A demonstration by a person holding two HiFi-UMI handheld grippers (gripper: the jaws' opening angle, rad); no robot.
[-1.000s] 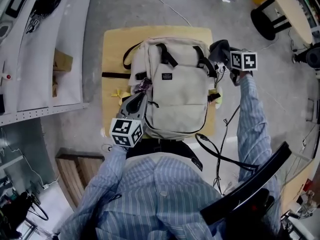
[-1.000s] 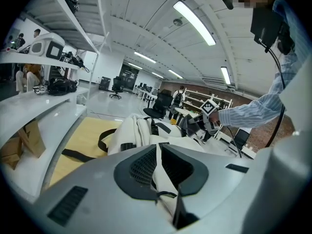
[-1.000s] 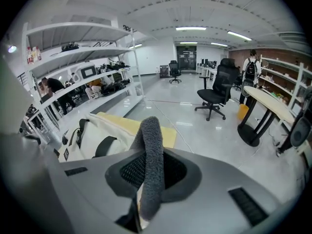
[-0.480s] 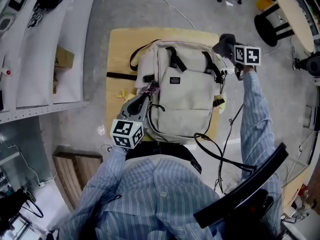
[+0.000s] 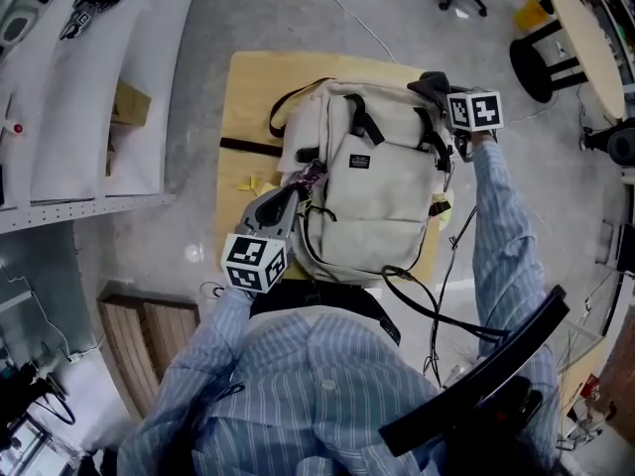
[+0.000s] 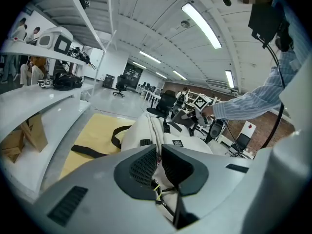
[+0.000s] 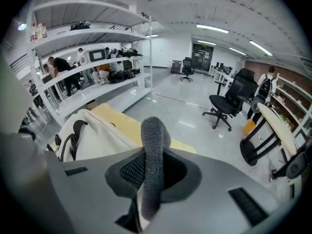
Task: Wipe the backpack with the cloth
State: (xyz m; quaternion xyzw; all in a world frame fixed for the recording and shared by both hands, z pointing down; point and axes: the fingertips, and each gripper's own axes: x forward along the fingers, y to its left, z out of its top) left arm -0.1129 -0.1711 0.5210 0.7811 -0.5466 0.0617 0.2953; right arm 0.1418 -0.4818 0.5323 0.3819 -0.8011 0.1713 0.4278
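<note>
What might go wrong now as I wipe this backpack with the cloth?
The cloth is pinched in the right tool as a narrow roll, so it may slip out. The backpack lies near the table edge; hard strokes might push it off, though the left tool grips it.

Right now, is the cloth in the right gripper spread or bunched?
Bunched: the grey cloth rises as a thick roll between the closed jaws of the right gripper.

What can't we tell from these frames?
Head view: whether the cloth touches the backpack; the right gripper covers that spot.
Left gripper view: which part of the backpack the left gripper pinches; its own body hides it.
Head view: the print on the backpack's label is too small.
</note>
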